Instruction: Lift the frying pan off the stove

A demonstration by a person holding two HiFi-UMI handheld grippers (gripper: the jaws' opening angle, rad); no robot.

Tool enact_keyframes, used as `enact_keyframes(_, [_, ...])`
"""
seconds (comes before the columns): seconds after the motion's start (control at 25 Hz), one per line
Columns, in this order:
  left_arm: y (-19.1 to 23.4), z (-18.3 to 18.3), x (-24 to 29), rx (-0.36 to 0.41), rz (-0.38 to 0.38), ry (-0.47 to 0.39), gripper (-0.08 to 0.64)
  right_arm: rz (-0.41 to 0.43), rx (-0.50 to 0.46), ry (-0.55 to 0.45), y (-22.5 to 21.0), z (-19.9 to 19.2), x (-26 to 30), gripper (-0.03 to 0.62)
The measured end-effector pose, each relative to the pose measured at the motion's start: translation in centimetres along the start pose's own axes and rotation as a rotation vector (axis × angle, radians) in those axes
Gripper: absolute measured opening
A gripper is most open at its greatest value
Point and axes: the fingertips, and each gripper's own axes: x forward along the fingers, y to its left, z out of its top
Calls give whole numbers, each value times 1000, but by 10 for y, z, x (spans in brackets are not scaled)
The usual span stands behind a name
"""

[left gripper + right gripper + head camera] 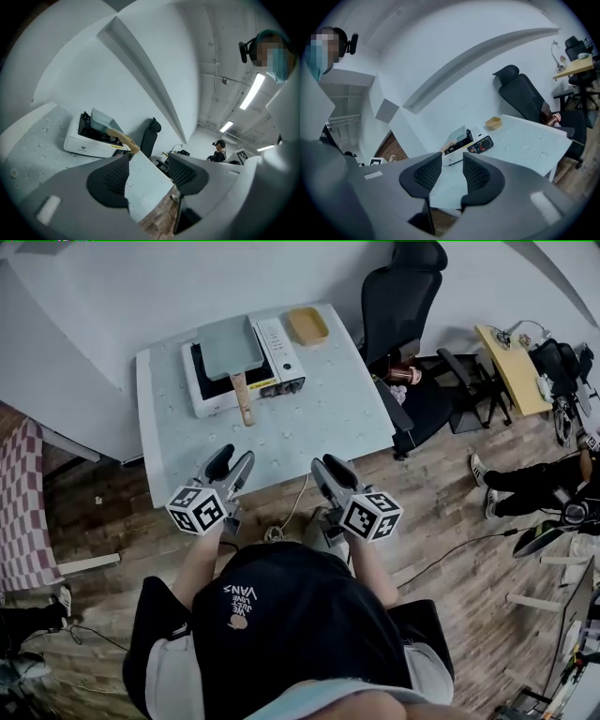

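A grey square frying pan (230,345) with a wooden handle (243,398) sits on a white portable stove (242,367) at the back of the white table (309,418). The pan (102,121) and stove (89,138) show far off in the left gripper view, and the stove (466,140) also in the right gripper view. My left gripper (228,466) hangs over the table's front edge, open and empty. My right gripper (326,474) is beside it, also open with nothing between its fingers. Both are well short of the pan.
A shallow yellow dish (307,325) lies at the table's back right corner. A black office chair (403,306) stands right of the table, and a yellow side table (511,367) further right. A seated person's legs (525,479) are at the right.
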Motion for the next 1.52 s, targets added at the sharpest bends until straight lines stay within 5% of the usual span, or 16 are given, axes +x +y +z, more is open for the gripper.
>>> enact_keyframes(0.68, [36, 24, 35, -175, 231, -165, 272, 319, 85, 297, -38, 30, 140, 129])
enact_keyframes(1.52, [63, 17, 85, -392, 114, -84, 304, 567, 528, 567, -9, 3, 258, 187])
